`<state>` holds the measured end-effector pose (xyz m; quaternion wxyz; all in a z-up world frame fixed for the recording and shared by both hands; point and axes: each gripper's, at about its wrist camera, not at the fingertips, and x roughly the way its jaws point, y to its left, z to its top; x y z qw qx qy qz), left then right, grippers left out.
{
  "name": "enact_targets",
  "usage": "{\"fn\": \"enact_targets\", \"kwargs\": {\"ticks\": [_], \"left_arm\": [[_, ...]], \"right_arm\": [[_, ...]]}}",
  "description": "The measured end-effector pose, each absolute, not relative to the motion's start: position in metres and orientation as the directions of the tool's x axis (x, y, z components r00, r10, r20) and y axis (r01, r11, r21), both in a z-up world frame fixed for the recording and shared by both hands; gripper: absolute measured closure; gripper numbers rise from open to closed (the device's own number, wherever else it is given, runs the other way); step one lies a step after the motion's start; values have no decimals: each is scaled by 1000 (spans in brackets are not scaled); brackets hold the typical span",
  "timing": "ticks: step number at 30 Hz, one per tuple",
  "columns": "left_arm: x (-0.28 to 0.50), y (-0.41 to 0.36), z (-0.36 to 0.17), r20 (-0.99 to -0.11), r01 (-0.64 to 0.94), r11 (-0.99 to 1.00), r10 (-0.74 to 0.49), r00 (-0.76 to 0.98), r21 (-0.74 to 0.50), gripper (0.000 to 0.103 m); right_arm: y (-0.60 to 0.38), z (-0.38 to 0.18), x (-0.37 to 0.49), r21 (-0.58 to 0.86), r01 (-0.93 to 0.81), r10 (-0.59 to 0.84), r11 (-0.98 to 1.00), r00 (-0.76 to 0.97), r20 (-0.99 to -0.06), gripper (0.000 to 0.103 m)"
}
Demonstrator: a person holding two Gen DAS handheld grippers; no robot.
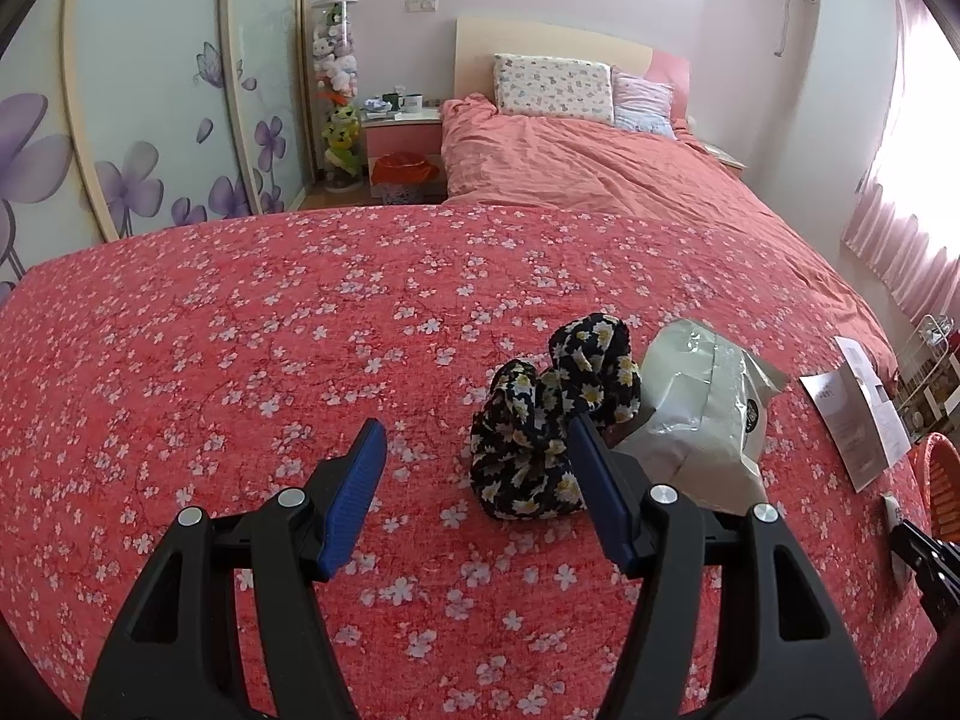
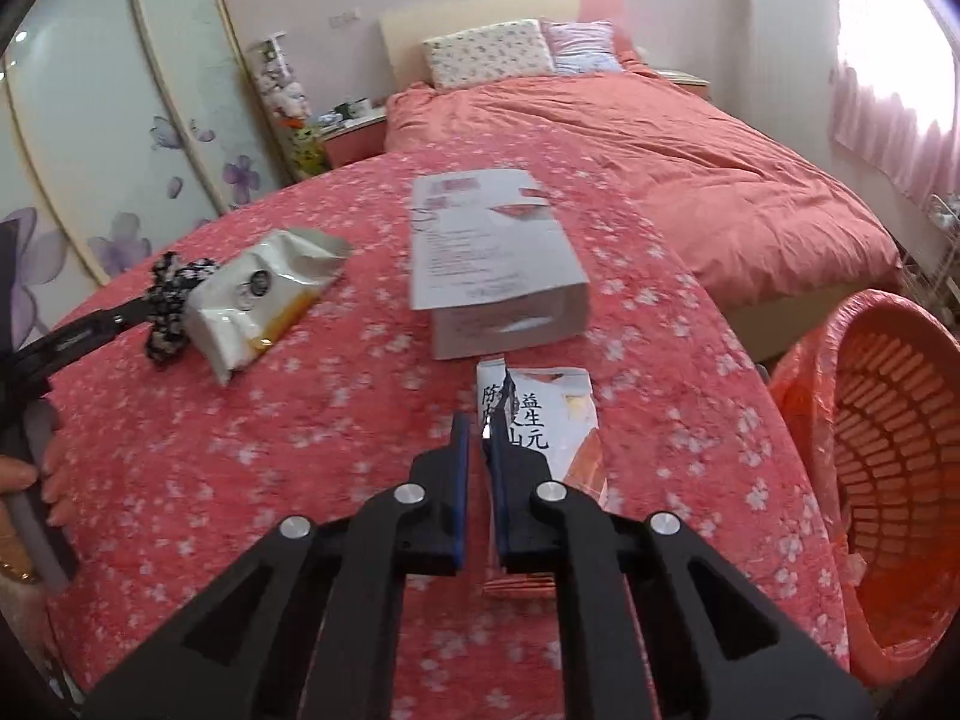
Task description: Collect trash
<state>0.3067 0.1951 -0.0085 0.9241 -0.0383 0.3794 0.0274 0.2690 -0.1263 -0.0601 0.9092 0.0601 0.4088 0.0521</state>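
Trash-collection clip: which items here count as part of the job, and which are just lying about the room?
Part of the job:
- torn packet, between the right gripper fingers
- white pouch
- flat paper bag
- orange basket

Lying about:
- floral scrunchie, beside the open left gripper
- pillows
- plush toy tube

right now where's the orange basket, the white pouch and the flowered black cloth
orange basket (image 2: 888, 438): right wrist view, on its slatted inner wall
white pouch (image 2: 258, 300): right wrist view, on its middle
flowered black cloth (image 1: 540, 420): left wrist view, on its bunched middle
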Motion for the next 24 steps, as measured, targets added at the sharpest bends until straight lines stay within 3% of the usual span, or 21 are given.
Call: {"fn": "enact_targets", "kwargs": {"ticks": [2,4,6,8,10,16,18,19,20,24], "left_arm": [[306,193,-9,-703,-77,996,21,710,-48,40],[306,192,-9,-704,-76,996,21,710,-47,40],[306,191,-9,-703,-75,996,21,710,-46,40],[305,191,-9,-704,-77,996,22,710,-46,40],[306,190,-8,-703,-77,996,23,711,-46,40],[299,191,-6,-699,-77,996,26,715,-42,40],[298,191,-6,-700,-79,996,29,714,-40,40],[296,192,-6,-699,-79,996,28,715,-42,40],[295,193,-5,-698,-78,996,27,715,-42,40],[289,194,-4,-694,-71,997,24,719,-39,40]], "right_arm": [[-130,-61,267,131,-20,110,991,672,-732,73],[-135,-58,264,145,-19,118,989,687,-717,67],[-138,-53,260,196,-52,176,979,694,-698,73],[-135,-49,258,191,-85,196,978,697,-689,92],[-130,-46,258,177,-111,204,978,692,-693,101],[-111,-34,246,150,-184,237,971,714,-659,101],[-105,-29,243,140,-191,236,972,720,-652,96],[-105,-26,241,150,-188,240,971,722,-649,84],[-105,-23,240,162,-185,246,969,724,-644,66],[-106,-16,235,166,-173,240,971,735,-634,67]]}}
